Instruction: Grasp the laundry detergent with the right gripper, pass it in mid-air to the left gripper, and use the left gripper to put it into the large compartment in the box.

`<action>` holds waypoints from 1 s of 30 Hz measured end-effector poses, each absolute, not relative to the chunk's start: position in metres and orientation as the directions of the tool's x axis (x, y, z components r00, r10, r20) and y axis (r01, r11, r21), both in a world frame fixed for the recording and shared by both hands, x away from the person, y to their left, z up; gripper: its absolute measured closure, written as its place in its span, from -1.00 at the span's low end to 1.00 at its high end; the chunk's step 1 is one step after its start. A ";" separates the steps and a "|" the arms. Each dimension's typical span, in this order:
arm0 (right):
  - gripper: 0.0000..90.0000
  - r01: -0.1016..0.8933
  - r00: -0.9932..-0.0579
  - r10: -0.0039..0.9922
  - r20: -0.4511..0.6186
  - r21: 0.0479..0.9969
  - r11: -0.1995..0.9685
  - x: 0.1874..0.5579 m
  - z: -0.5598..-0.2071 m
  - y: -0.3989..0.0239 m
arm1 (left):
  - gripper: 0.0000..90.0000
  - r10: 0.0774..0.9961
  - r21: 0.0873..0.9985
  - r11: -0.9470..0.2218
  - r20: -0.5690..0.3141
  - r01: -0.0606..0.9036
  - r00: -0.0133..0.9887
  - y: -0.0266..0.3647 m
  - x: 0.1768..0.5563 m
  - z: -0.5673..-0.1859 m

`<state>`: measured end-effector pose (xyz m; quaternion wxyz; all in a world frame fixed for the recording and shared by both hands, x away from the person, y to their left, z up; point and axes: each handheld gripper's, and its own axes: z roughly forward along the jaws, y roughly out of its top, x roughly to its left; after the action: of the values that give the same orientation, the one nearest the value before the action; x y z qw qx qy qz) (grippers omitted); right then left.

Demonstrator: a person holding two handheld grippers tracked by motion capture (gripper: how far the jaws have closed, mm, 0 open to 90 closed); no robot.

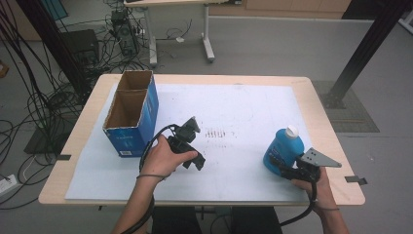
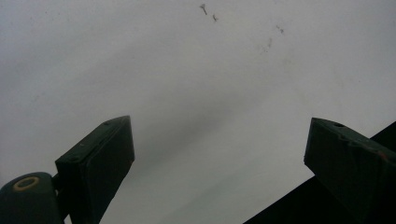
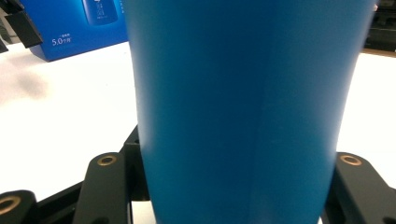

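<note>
Right gripper [image 1: 285, 168] clamps blue plastic bottle [image 1: 284, 146], upright, white cap up, near table's [image 1: 204, 79] right front edge; left gripper [image 1: 192, 158] wide open, empty.

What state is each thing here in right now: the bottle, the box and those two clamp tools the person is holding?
Blue bottle: upright on the table, white cap on, gripped at its side.
Blue cardboard box: standing, top open, two compartments, both look empty.
Right gripper: shut on the blue bottle.
Left gripper: open, nothing between its jaws, held over the white table sheet.
</note>
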<state>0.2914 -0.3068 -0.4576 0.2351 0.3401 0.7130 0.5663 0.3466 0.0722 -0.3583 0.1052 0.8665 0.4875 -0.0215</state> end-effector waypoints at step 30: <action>-0.07 0.202 -0.648 0.760 0.042 0.972 0.118 0.290 -0.460 -0.306 | -0.80 0.843 0.167 -0.496 -0.140 0.852 0.519 0.074 0.347 -0.354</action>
<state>0.2898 -0.3058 -0.4595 0.2448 0.3406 0.7064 0.5701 0.3471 0.0742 -0.3545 0.1079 0.8647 0.4901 -0.0200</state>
